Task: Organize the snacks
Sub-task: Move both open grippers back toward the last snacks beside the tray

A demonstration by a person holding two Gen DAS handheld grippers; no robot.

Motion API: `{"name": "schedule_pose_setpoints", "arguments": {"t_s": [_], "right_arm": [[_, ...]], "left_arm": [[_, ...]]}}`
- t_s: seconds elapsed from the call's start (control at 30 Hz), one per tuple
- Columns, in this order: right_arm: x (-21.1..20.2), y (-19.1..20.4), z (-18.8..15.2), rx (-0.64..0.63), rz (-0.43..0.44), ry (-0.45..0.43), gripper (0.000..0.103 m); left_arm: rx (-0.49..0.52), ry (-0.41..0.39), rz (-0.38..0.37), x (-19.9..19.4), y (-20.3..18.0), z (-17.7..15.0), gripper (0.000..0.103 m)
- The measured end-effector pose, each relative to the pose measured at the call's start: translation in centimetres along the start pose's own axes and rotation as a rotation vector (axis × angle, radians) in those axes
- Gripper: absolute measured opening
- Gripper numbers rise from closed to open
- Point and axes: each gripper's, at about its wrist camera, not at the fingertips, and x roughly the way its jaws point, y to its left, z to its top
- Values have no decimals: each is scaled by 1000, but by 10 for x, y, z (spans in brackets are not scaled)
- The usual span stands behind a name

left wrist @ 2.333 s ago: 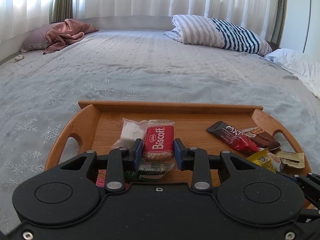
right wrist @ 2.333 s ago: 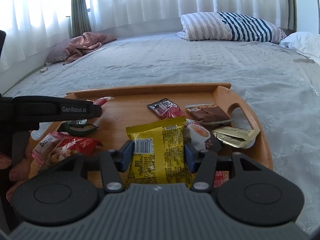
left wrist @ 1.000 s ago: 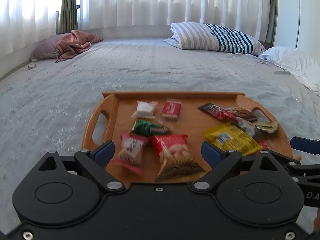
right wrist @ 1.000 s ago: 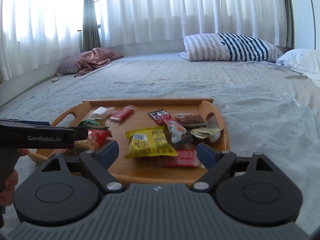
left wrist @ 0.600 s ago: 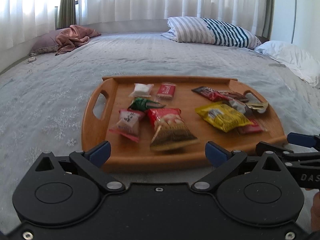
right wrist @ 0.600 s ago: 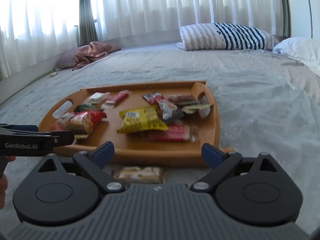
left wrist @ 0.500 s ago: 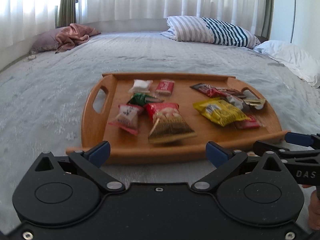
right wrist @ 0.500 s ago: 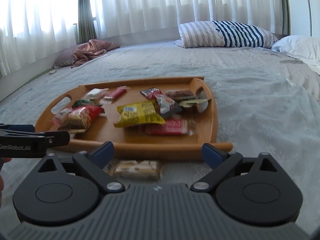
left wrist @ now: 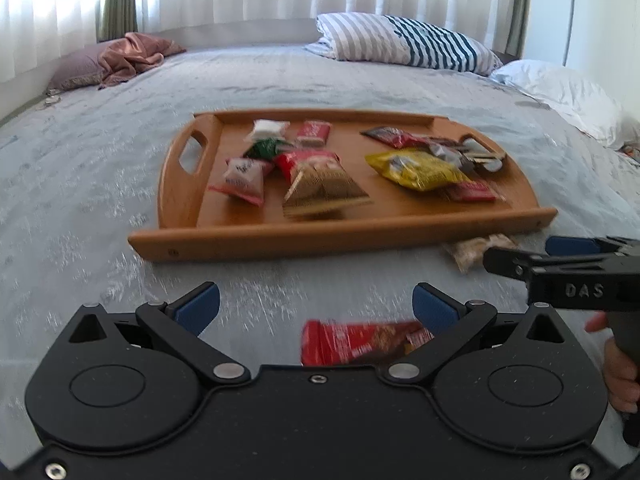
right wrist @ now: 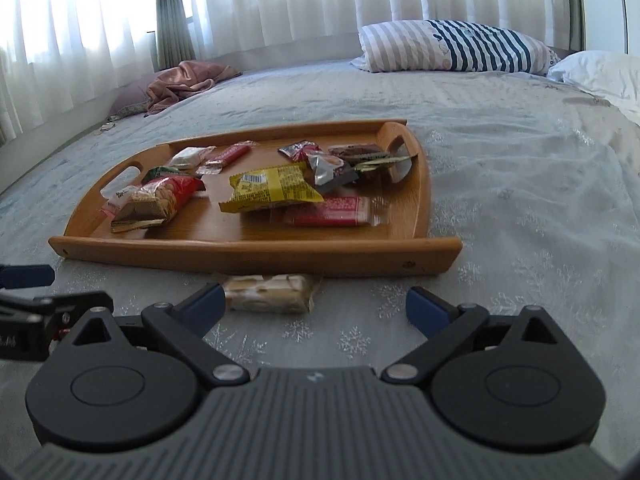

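From the left wrist view, the left tool [left wrist: 316,304] hung over the grey bedspread [left wrist: 80,184] with its blue-padded fingers spread wide and nothing between them. A red snack packet [left wrist: 360,342] lay on the bed just in front of the tool body, nearer the right finger and partly hidden by the tool's frame. Farther ahead sat the wooden tray [left wrist: 332,236], resting on the bed and loaded with snacks: a white packet [left wrist: 267,129] and a small red bar [left wrist: 314,133] at the back, a green wrapper [left wrist: 264,147], a pink-edged packet [left wrist: 243,174], a red peanut bag [left wrist: 320,178], a yellow bag [left wrist: 416,170] and dark wrappers toward the right handle. A pale biscuit packet [left wrist: 476,250] lay on the bed just beside the tray's near right corner. The right tool [left wrist: 560,264] reached in from the right edge, its grip state unreadable from this angle.

From the right wrist view, the right tool [right wrist: 316,304] was released, fingers wide apart and gripping nothing. The pale biscuit packet [right wrist: 270,292] lay on the bedspread [right wrist: 520,200] against the tray's [right wrist: 256,250] near edge, close to the tool's left finger. The yellow bag [right wrist: 272,188] and a red bar [right wrist: 332,210] lay on the tray. A striped pillow [right wrist: 452,46] rested at the bed's far end.
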Motion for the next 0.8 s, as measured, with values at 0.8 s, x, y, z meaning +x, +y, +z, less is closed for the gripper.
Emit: {"name": "schedule_pose_setpoints", "arguments": {"t_s": [0.8], "right_arm": [[0, -6, -4, 27, 11, -21, 103]], "left_arm": [[75, -5, -182, -11, -25, -24, 92]]}}
